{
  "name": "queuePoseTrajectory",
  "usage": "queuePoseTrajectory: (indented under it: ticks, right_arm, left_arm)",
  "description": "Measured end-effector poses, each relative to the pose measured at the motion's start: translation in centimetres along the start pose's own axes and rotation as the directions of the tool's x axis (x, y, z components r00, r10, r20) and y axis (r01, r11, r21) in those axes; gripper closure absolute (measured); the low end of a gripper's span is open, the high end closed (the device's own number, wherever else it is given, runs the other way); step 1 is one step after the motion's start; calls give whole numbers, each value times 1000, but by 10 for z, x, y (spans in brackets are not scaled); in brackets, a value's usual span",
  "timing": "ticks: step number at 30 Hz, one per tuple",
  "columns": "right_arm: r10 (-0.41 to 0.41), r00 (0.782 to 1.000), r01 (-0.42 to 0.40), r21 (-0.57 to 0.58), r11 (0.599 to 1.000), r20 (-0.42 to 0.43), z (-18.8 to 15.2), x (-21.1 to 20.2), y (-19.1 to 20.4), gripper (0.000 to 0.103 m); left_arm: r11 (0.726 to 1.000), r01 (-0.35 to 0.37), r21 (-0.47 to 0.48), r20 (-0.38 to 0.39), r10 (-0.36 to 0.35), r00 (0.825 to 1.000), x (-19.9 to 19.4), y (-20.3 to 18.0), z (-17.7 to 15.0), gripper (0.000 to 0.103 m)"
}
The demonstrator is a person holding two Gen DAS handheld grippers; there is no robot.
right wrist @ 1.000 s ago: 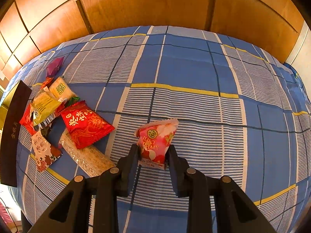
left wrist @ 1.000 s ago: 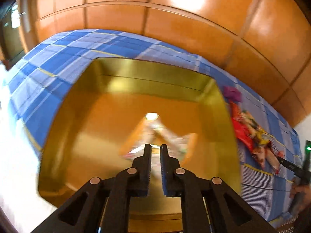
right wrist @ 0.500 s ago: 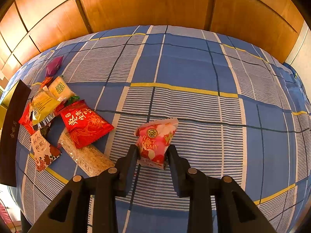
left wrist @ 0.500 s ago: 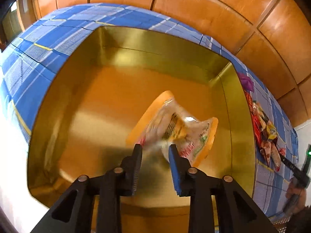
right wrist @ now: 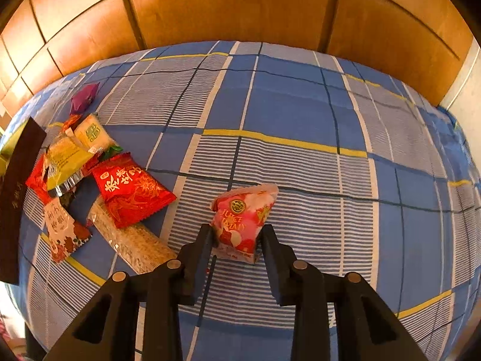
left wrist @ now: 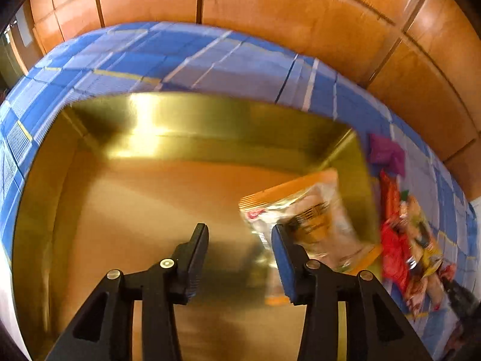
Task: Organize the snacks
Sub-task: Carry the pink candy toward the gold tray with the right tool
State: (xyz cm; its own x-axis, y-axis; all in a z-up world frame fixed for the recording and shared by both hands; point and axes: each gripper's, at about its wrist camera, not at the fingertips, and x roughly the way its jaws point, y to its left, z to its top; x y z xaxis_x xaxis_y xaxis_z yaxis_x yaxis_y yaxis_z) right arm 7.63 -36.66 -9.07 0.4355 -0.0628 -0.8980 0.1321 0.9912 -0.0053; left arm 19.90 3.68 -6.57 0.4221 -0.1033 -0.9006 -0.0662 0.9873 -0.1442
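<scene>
A gold tin box (left wrist: 210,126) lies on the blue checked cloth. Inside it, against the right wall, rests an orange and clear snack packet (left wrist: 312,219). My left gripper (left wrist: 239,234) hangs over the box floor, its jaws opening with nothing between them; the packet sits just right of the right finger. In the right wrist view my right gripper (right wrist: 237,234) is shut on the lower part of a pink snack packet (right wrist: 243,219) above the cloth.
Several loose snacks lie left of the right gripper: a red packet (right wrist: 132,186), a yellow packet (right wrist: 67,156), a long clear packet (right wrist: 132,240), a purple one (right wrist: 84,99). A dark box lid (right wrist: 15,192) stands at the far left. Wooden panels (right wrist: 240,6) back the cloth.
The left gripper let go of the orange packet and its jaws spread; the packet now lies to the right of them in the box. The right gripper holds still.
</scene>
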Motion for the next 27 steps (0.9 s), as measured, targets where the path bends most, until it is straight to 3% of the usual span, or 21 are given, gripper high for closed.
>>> queuePoseTrajectory:
  ticks: [4,9,12,16,22,27]
  right_arm:
    - [-36,999,36,-53,998,6,1,0,8,74]
    - [-112,993,117,-119,986,46,-2,-4,20,75]
    - [-178,974,200,-165,966,137,-4,-17,33,78]
    - [-178,951,230,-197,953,251,-6,-38,45,79]
    - [-175,939,247,-228,942,297,-5,-49,54,79]
    - [-170,956,230,-249,941,239,-7,-38,58,79]
  left_arm:
    - [999,19,34,120,-23,992,-39,-12,-16,52]
    - [992,65,109,192,-85,978,-73,-21,-55,48]
    - [984,94,151,203,-124,971,-88,-27,-80,44]
    - [980,86,177,207,-123,971,-97,-31,-104,44]
    - [983,57,176,224,-96,970,-108,-27,-120,42]
    - [985,33,169,217,-70,974,-107,-22,-127,40]
